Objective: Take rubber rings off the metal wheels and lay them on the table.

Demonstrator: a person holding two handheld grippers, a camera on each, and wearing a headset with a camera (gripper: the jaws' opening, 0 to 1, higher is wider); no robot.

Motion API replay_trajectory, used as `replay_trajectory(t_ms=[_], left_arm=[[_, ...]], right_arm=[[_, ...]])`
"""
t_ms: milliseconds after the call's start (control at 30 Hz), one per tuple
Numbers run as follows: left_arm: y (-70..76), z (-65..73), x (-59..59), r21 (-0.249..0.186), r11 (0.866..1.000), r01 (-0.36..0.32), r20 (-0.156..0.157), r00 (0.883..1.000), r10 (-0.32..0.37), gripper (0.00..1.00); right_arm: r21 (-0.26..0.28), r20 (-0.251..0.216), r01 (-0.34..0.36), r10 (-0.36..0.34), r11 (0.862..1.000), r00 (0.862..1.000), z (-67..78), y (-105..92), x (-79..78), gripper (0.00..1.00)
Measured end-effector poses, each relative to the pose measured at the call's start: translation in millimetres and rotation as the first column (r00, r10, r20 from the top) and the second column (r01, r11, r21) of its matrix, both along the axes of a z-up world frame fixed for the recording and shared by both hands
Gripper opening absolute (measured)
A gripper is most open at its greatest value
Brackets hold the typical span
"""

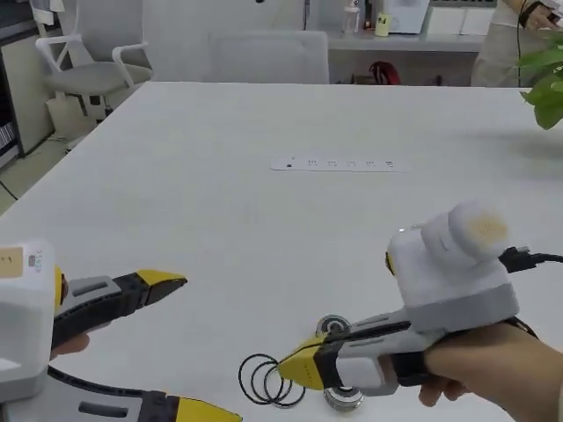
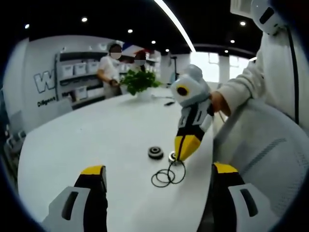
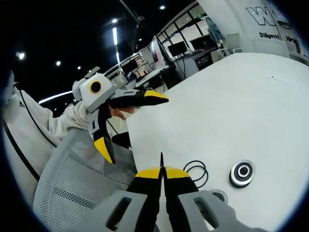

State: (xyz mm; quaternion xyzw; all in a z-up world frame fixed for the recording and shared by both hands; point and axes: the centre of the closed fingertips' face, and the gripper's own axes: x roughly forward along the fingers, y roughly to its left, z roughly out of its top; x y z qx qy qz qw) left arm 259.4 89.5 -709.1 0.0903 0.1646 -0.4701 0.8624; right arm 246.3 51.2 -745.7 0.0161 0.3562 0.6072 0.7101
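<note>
Head view: the right gripper (image 1: 286, 369) is hovering low over the near edge of the worktop (image 1: 264, 229), held in a hand (image 1: 493, 369), with its jaws clenched together. In the right gripper view a thin black sliver is standing up from between the closed tips, reading as one rubber ring (image 3: 161, 159) pinched edge-on. The loose rubber rings (image 1: 268, 380) are lying overlapped on the worktop, touching the yellow tips of this gripper. Two metal wheels are sitting just beside the jaws. The farther wheel (image 1: 332, 327) is wearing a black band around its rim, and the nearer wheel (image 1: 343, 397) is showing bare metal and is lying closer to the near edge. The left gripper (image 1: 198, 347) is hanging over the near left corner with its jaws released and spread wide, gripping nothing and well apart from the rings. A power strip (image 1: 339, 164) is lying flat toward the middle of the worktop.
</note>
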Motion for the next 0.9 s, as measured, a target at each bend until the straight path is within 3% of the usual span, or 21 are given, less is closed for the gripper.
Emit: replay_trajectory(t_ms=[167,433,533,633,800,900], left_arm=[[-0.5,-0.7,-0.7,0.001,1.000,0.003,-0.003,1.000,-0.003,0.91],[-0.8,-2.3,-1.6,0.001,1.000,0.006,-0.010,1.000,-0.006,0.90],[-1.1,-3.5,-2.1,0.005,1.000,0.009,-0.012,1.000,-0.009,0.90],[-1.3,-3.5,-2.4,0.005,1.000,0.011,-0.012,1.000,-0.011,0.90],[-1.0,-3.8,-2.4,0.007,1.000,0.011,-0.012,1.000,-0.011,0.89],[-1.3,-4.1,-2.6,0.009,1.000,0.012,-0.012,1.000,-0.012,0.89]], right_arm=[[-0.054,0.022,-0.044,0.046,0.998,0.999,-12.4,-1.9,-6.4,0.00],[-0.164,0.048,-0.098,0.107,0.982,0.993,-37.0,-10.4,-12.7,0.00],[-0.214,0.106,-0.059,0.084,0.975,0.991,-45.4,-17.0,-1.0,0.00],[-0.229,0.135,-0.009,0.041,0.973,0.990,-48.7,-21.6,9.5,0.00],[-0.216,0.183,0.058,-0.018,0.975,0.983,-45.5,-25.4,25.8,0.00],[-0.210,0.193,0.082,-0.041,0.974,0.980,-44.1,-26.6,30.3,0.08]])
